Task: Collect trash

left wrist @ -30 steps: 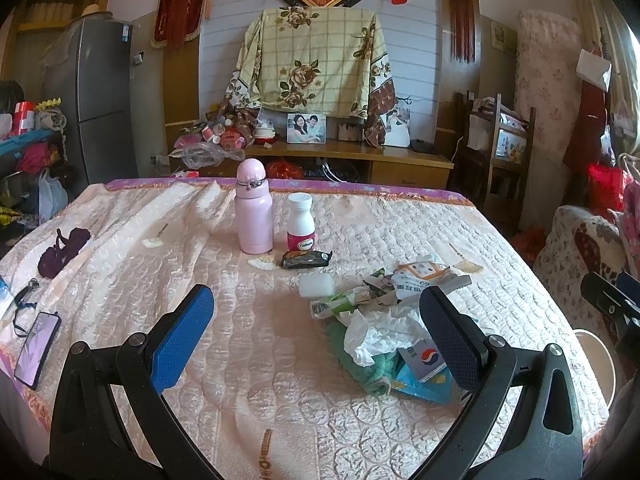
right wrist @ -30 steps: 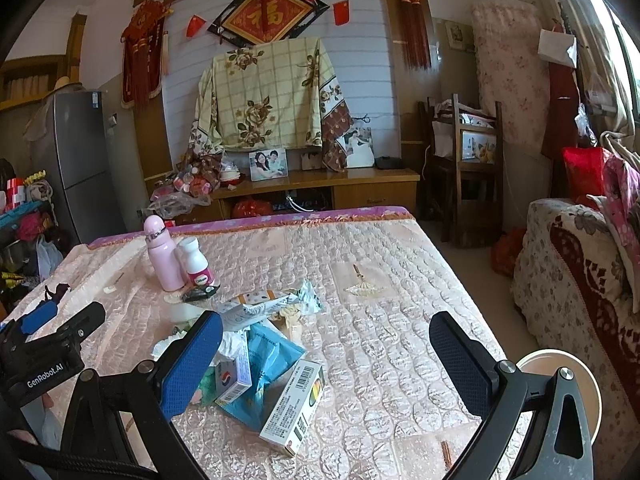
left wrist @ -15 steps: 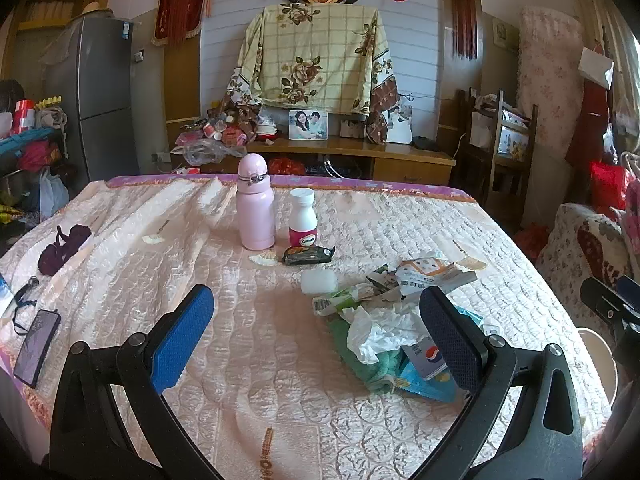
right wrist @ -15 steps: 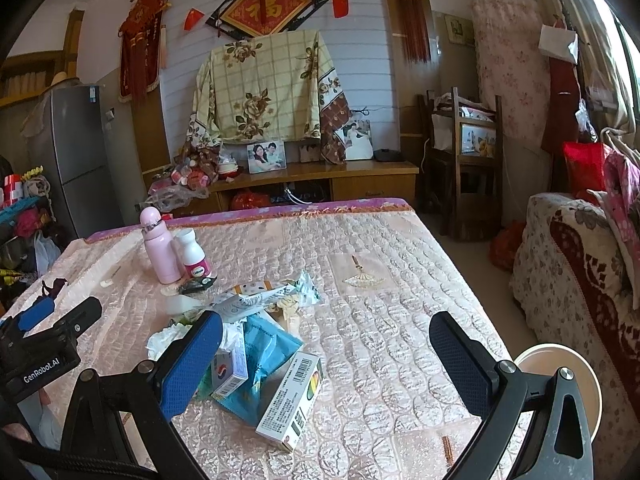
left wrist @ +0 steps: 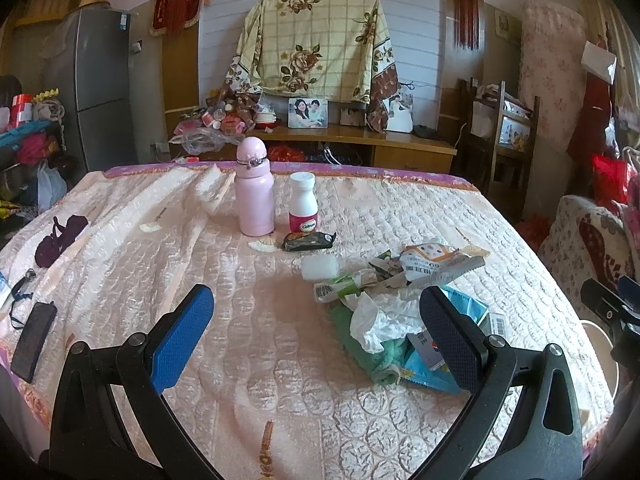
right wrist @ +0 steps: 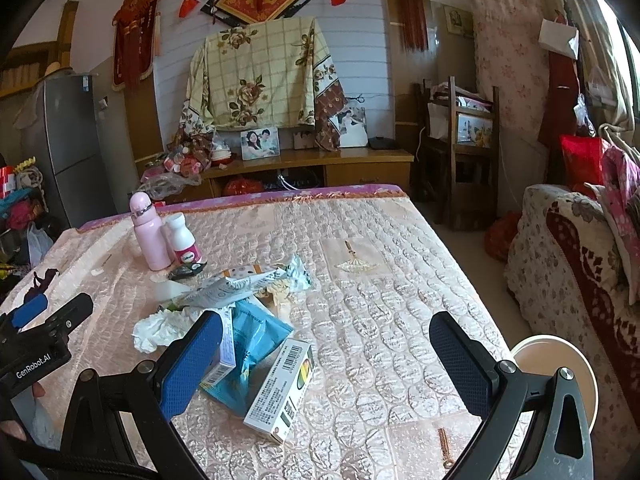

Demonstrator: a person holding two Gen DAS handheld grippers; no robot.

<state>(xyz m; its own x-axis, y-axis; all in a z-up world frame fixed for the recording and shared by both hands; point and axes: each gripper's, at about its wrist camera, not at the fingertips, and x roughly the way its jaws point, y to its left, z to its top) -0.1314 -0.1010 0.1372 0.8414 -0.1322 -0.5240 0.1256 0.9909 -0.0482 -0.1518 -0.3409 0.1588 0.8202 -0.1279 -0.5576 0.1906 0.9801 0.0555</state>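
A heap of trash lies on the quilted table: a crumpled white tissue (left wrist: 370, 318), a green cloth (left wrist: 360, 350), snack wrappers (left wrist: 424, 264), a teal packet (right wrist: 256, 332) and a white carton box (right wrist: 286, 392). A dark small wrapper (left wrist: 308, 241) lies beside the bottles. My left gripper (left wrist: 316, 340) is open and empty, low over the table's near side, left of the heap. My right gripper (right wrist: 328, 364) is open and empty, its left finger just over the heap's near edge. A white round bin (right wrist: 560, 376) stands on the floor at the table's right.
A pink flask (left wrist: 254, 192) and a white pill bottle (left wrist: 303, 206) stand at the table's middle. A phone (left wrist: 34, 340) and a dark hair tie (left wrist: 60, 238) lie at the left edge. A sofa (right wrist: 576, 264) stands to the right, a cabinet behind.
Both grippers have edged slightly forward toward the heap. Both stay open and nothing on the table has moved.
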